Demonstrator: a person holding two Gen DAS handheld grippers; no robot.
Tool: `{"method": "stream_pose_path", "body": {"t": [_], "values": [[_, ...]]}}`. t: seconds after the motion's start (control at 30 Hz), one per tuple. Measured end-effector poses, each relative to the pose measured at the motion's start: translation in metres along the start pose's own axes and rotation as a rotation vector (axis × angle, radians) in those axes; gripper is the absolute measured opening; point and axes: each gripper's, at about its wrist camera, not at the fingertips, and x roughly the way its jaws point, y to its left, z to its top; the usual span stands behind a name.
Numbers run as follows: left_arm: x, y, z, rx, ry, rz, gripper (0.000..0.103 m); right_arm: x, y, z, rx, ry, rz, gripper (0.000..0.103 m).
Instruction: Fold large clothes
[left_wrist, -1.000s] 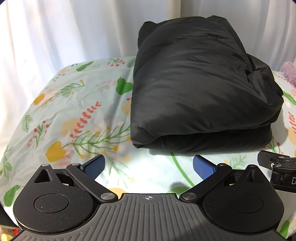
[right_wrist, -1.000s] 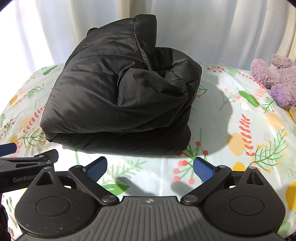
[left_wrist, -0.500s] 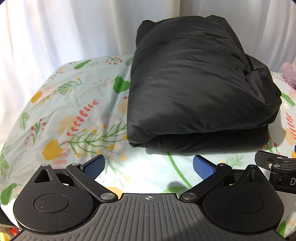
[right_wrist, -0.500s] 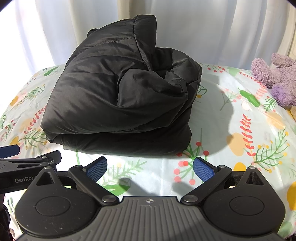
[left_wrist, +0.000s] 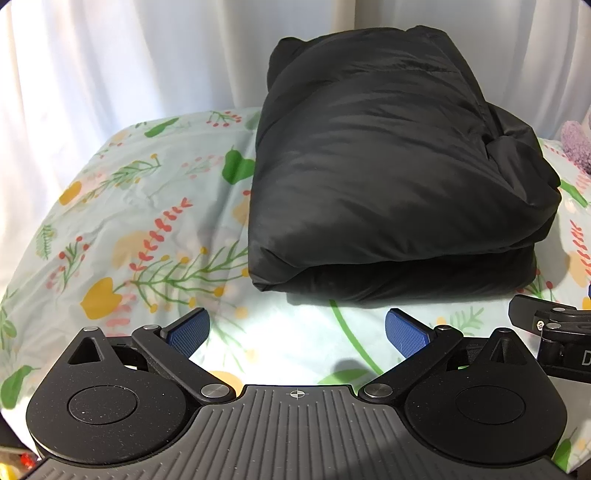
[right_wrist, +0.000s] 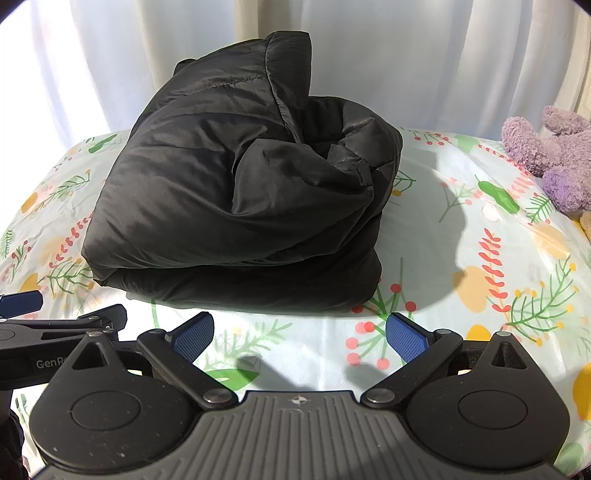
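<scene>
A black puffy jacket (left_wrist: 388, 177) lies folded into a thick bundle on the floral sheet (left_wrist: 140, 221). In the right wrist view the same jacket (right_wrist: 236, 206) shows a rumpled fold at its right end. My left gripper (left_wrist: 297, 330) hovers a short way in front of the bundle's near edge, open, with nothing between its blue pads (left_wrist: 186, 330). My right gripper (right_wrist: 299, 332) is likewise open and empty in front of the bundle, its blue pads (right_wrist: 404, 334) wide apart. Each gripper's black body shows at the edge of the other's view.
White curtains (left_wrist: 110, 62) hang behind the bed. A purple plush toy (right_wrist: 550, 155) sits at the back right on the sheet. Bare sheet lies left of the jacket and to its right, up to the toy.
The left wrist view has shifted slightly, so the jacket sits a little lower and further left in it. The right gripper has barely moved. Both stay open and the jacket is unchanged.
</scene>
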Motion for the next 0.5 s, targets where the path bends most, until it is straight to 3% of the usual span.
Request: {"method": "stream_pose_path", "body": {"t": [0.5], "values": [[-0.0008,-0.0035,-0.001,-0.002,0.013,-0.003,0.103,-0.0009,-0.0042,-0.0012,-0.004,-0.001,0.012,0.1]]}}
